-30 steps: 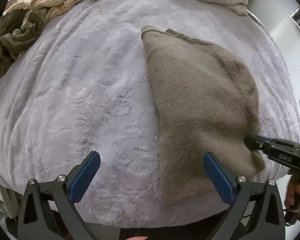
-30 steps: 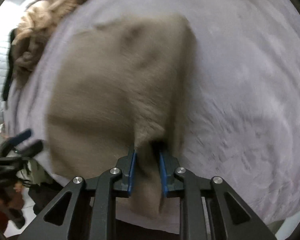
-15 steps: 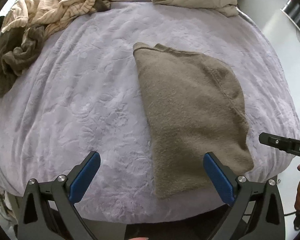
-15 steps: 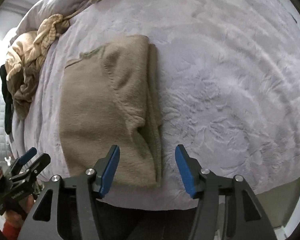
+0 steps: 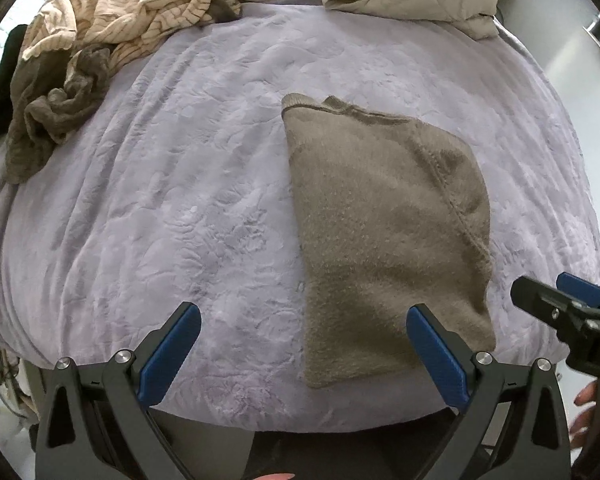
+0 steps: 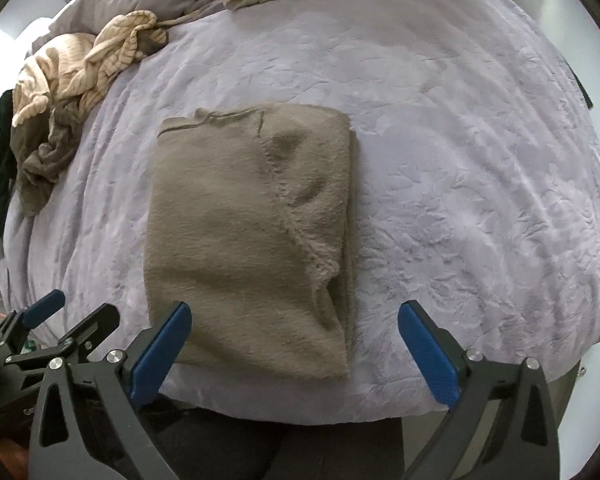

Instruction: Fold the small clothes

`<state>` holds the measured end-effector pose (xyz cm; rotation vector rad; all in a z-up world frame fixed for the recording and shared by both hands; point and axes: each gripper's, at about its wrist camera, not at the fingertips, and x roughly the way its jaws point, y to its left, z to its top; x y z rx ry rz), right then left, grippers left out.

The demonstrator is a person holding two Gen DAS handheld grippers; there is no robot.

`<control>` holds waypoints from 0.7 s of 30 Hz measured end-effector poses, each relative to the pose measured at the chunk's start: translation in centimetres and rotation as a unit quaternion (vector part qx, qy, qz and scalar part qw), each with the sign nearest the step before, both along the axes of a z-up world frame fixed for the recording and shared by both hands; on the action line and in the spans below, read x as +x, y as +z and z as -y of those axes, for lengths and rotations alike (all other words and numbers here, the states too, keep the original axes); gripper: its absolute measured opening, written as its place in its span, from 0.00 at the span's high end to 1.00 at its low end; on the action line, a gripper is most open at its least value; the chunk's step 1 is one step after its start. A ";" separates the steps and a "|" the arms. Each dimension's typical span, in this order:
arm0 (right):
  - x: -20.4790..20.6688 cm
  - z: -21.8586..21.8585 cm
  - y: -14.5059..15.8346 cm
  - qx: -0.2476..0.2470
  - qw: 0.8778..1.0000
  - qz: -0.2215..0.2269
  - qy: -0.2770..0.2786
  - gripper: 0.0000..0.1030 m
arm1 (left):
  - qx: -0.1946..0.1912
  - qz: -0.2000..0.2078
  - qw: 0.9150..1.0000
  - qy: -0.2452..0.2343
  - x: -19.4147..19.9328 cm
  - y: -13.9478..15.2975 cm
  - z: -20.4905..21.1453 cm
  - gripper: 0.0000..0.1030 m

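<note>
sweater is lying folded on the bed; both hand-held grippers, left and right, are hovering with jaws apart. next fold is needing matched corner grips.

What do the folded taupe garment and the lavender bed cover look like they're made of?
Folded taupe garment: looks like a fuzzy knit or fleece, matte, with a raised nap and a stitched seam showing. Lavender bed cover: seems a plush, embossed fabric with a soft sheen; a floral relief pattern shows across it. Exact fibres cannot be told.
</note>
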<state>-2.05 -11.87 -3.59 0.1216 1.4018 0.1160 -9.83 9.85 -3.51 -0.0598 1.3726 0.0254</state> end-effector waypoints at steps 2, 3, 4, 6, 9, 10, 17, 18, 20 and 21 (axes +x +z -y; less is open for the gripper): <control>0.1 -0.1 0.2 -0.003 1.000 -0.005 0.000 0.00 | 0.006 0.001 1.000 0.000 0.0 0.3 0.1 0.00; 0.1 -0.1 0.3 -0.007 1.000 -0.006 0.000 0.00 | 0.008 0.001 1.000 -0.001 0.1 0.4 0.2 0.00; 0.1 -0.1 0.4 -0.010 1.000 -0.006 0.000 0.00 | 0.009 0.003 1.000 0.000 0.1 0.6 0.3 0.00; 0.3 0.0 0.6 -0.012 1.000 -0.009 -0.003 0.00 | 0.011 0.002 1.000 0.001 0.1 0.8 0.4 0.00; 0.4 0.0 0.7 -0.018 1.000 -0.013 -0.008 0.00 | 0.013 0.001 1.000 0.001 0.2 0.9 0.5 0.00; 0.5 0.0 0.8 -0.020 1.000 -0.013 -0.008 0.00 | 0.014 0.001 1.000 0.000 0.2 0.9 0.6 0.00; 0.6 -0.3 1.5 -0.039 0.999 -0.004 -0.003 0.00 | 0.015 0.001 1.000 0.000 0.4 1.2 0.9 0.00; 0.6 -0.4 1.5 -0.040 0.999 -0.003 -0.002 0.00 | 0.016 0.001 1.000 -0.001 0.5 1.3 1.0 0.00; 0.7 -0.5 1.6 -0.039 0.999 -0.004 -0.001 0.00 | 0.017 0.002 1.000 -0.002 0.6 1.4 1.1 0.00; 0.7 -0.6 1.6 -0.040 0.999 -0.004 -0.002 0.00 | 0.019 0.002 1.000 -0.002 0.6 1.4 1.2 0.00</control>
